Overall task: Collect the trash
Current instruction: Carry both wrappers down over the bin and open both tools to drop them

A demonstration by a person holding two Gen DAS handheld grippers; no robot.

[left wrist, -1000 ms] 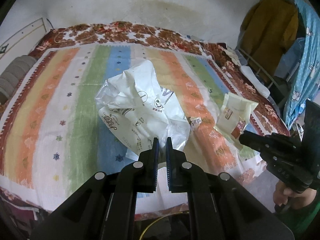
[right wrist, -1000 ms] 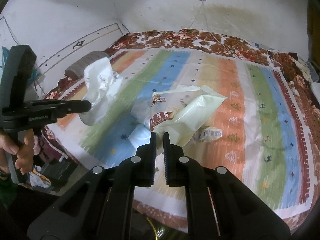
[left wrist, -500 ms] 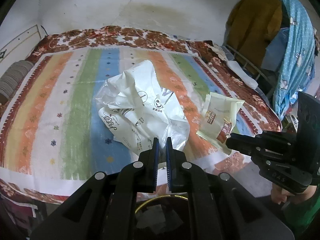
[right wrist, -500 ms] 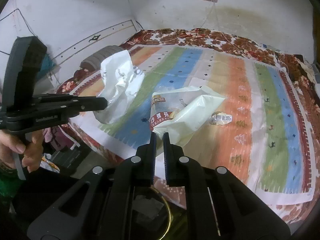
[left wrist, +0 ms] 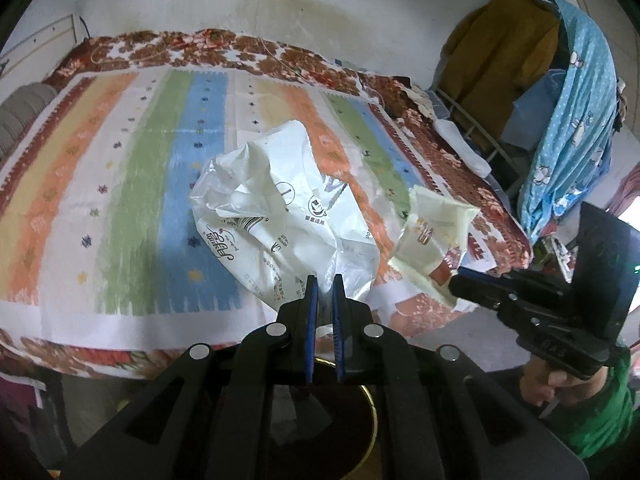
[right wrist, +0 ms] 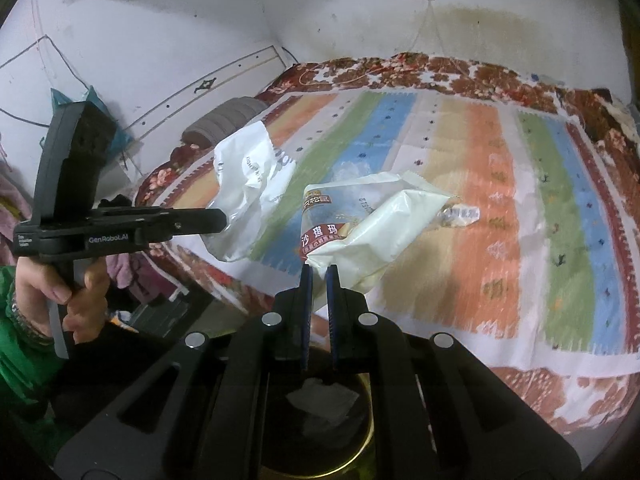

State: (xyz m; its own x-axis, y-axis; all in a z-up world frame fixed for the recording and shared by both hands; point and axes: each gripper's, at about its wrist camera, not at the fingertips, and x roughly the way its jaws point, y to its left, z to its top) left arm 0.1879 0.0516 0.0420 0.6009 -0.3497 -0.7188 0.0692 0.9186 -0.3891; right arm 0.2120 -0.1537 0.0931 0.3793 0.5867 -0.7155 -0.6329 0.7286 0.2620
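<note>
My left gripper [left wrist: 324, 282] is shut on a crumpled white plastic bag [left wrist: 280, 216] with printed black lettering, held up over the near edge of the bed. That bag [right wrist: 244, 196] also hangs from the left gripper in the right wrist view. My right gripper [right wrist: 319, 272] is shut on a cream snack wrapper [right wrist: 368, 232] with a red label, seen again at the right as the wrapper [left wrist: 436, 240]. Below both grippers sits a round dark bin with a gold rim [right wrist: 366, 440], holding a pale scrap. A small clear wrapper [right wrist: 460, 216] lies on the striped bedspread [right wrist: 500, 220].
The bed fills the view, with a floral red border [left wrist: 80, 356] at its near edge. A grey pillow [right wrist: 228, 120] lies at the head. Clothes hang on a rack [left wrist: 560, 100] at the right. A person's hands in green sleeves hold both tools.
Both grippers drew back toward the bed's near edge with their trash still clamped. The gold-rimmed bin has come into view beneath them. The small clear wrapper stayed on the bedspread.
</note>
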